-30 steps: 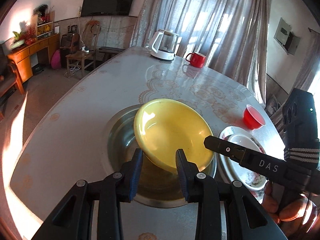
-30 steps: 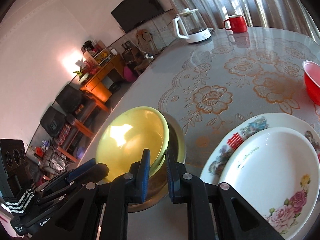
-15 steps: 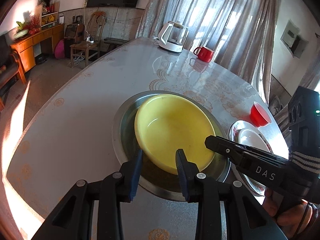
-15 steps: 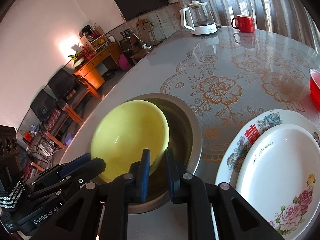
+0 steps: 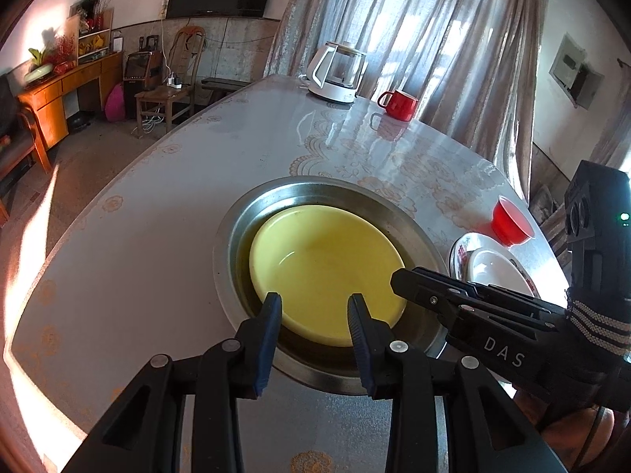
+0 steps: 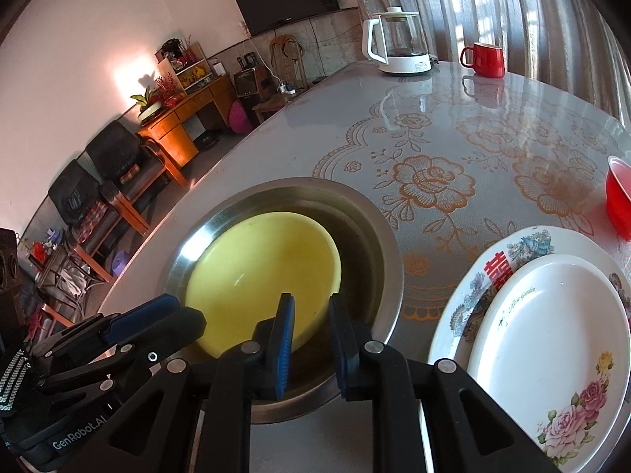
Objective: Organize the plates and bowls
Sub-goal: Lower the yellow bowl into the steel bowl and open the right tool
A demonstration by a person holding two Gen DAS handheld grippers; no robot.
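A yellow bowl (image 5: 323, 268) lies inside a wide steel basin (image 5: 236, 232) on the table; both also show in the right wrist view, the yellow bowl (image 6: 260, 272) in the steel basin (image 6: 370, 228). My left gripper (image 5: 315, 307) is open and empty, above the bowl's near rim. My right gripper (image 6: 311, 311) is open with a narrow gap, empty, over the basin's near side. A small white plate (image 6: 548, 323) is stacked on a larger floral plate (image 6: 473, 287) to the right. A red bowl (image 5: 510, 224) sits beyond them.
A white-and-glass kettle (image 5: 335, 75) and a red mug (image 5: 398, 104) stand at the table's far edge by the curtains. The table has a floral cover (image 6: 430, 173). Chairs and an orange cabinet (image 6: 177, 118) stand on the floor to the left.
The yellow bowl was tilted up against the basin; it now lies flat inside it. Both grippers have pulled back and up from the bowl.
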